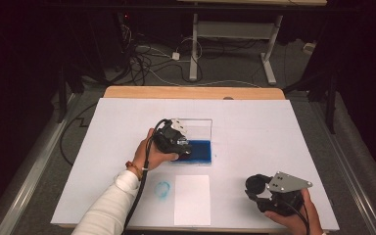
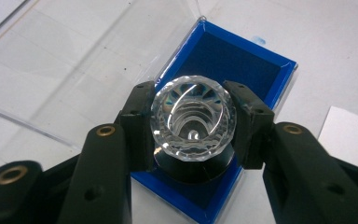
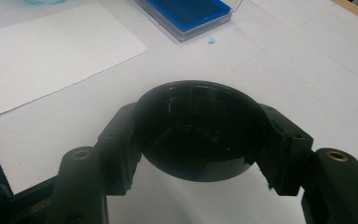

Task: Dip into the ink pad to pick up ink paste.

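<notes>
- The left gripper (image 2: pixel 192 122) is clamped on a clear glass stamp (image 2: pixel 193 119); the stamp's black bottom is mostly hidden under the glass top; it sits over the blue ink pad (image 2: pixel 233 65) in the middle of the worktop (image 1: pixel 254 127).
- The right gripper (image 3: pixel 200 135) is clamped on a round black cap (image 3: pixel 200 128), near the right corner; its inside is too dark to make out.
- A white paper (image 1: pixel 192 198) lies near, beside a blue mark (image 1: pixel 162 189).

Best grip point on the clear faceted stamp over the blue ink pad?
Grip the clear stamp across its faceted round handle, coming from above, as the left gripper does now: jaws on opposite sides, black base left free below to press flat onto the blue ink pad.
</notes>
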A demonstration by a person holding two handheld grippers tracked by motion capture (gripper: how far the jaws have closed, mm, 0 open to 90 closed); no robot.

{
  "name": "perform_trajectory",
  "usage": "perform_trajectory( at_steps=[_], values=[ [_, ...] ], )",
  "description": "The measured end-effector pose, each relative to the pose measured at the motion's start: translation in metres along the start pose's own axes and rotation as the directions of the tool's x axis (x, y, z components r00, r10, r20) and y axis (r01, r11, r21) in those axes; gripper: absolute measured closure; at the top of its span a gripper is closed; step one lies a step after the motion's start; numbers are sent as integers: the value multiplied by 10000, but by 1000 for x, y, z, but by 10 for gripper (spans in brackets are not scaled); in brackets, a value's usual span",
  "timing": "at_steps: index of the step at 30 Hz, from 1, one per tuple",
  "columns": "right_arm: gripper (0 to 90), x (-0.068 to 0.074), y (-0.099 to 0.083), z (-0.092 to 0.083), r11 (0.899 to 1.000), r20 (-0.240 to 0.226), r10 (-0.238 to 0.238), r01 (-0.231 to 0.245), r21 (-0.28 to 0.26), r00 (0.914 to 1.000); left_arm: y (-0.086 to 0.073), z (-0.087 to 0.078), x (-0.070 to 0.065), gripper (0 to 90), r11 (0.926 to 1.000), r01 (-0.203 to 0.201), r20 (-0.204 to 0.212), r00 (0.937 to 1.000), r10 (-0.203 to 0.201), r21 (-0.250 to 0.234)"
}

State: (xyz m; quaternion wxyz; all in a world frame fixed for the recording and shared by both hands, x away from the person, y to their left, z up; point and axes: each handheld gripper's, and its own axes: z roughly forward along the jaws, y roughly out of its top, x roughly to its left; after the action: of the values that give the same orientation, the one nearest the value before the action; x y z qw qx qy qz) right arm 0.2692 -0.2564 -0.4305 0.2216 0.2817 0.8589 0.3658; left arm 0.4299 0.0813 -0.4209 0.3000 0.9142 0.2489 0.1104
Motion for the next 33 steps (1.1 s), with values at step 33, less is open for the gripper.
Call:
perform_trajectory(
  at_steps=[33],
  values=[
    [387, 2, 1, 0, 10000, -115, -47, 46, -24, 9999, -9, 0, 2, 543, 9981, 301, 199, 9994, -291, -530]
  ],
)
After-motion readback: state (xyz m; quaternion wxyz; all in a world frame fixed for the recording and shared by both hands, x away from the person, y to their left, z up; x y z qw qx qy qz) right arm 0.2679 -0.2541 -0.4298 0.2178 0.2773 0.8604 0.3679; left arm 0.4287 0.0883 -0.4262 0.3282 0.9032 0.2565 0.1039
